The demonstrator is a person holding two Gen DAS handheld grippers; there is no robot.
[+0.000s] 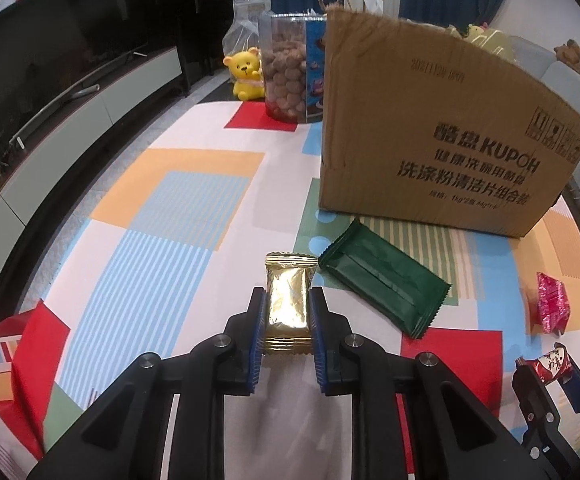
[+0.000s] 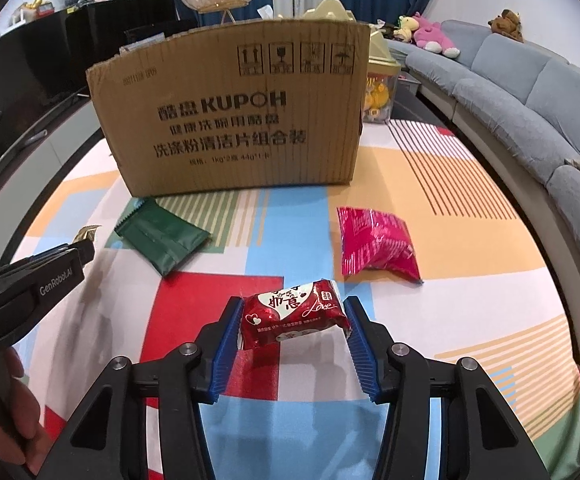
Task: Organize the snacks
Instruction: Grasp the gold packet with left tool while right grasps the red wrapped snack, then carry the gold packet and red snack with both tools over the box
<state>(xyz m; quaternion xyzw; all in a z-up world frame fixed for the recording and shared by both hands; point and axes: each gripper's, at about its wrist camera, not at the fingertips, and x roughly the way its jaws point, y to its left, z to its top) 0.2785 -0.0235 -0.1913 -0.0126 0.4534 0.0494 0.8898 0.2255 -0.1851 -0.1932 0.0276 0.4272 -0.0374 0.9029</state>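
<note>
My left gripper [image 1: 287, 312] is shut on a gold foil snack packet [image 1: 287, 300] and holds it just above the colourful tablecloth. My right gripper [image 2: 294, 320] is shut on a red snack packet [image 2: 294, 314] with a white heart and "Love" on it; that packet also shows at the lower right of the left wrist view [image 1: 550, 364]. A dark green packet [image 1: 382, 278] [image 2: 163, 236] lies flat in front of the cardboard box [image 1: 442, 128] [image 2: 233, 112]. A pink packet [image 2: 374, 244] [image 1: 552, 302] lies to the right of it.
A clear jar of round snacks [image 1: 287, 70] and a yellow bear toy [image 1: 245, 74] stand at the table's far edge, left of the box. A grey sofa [image 2: 530, 96] curves along the right. A dark TV cabinet [image 1: 69, 92] runs along the left.
</note>
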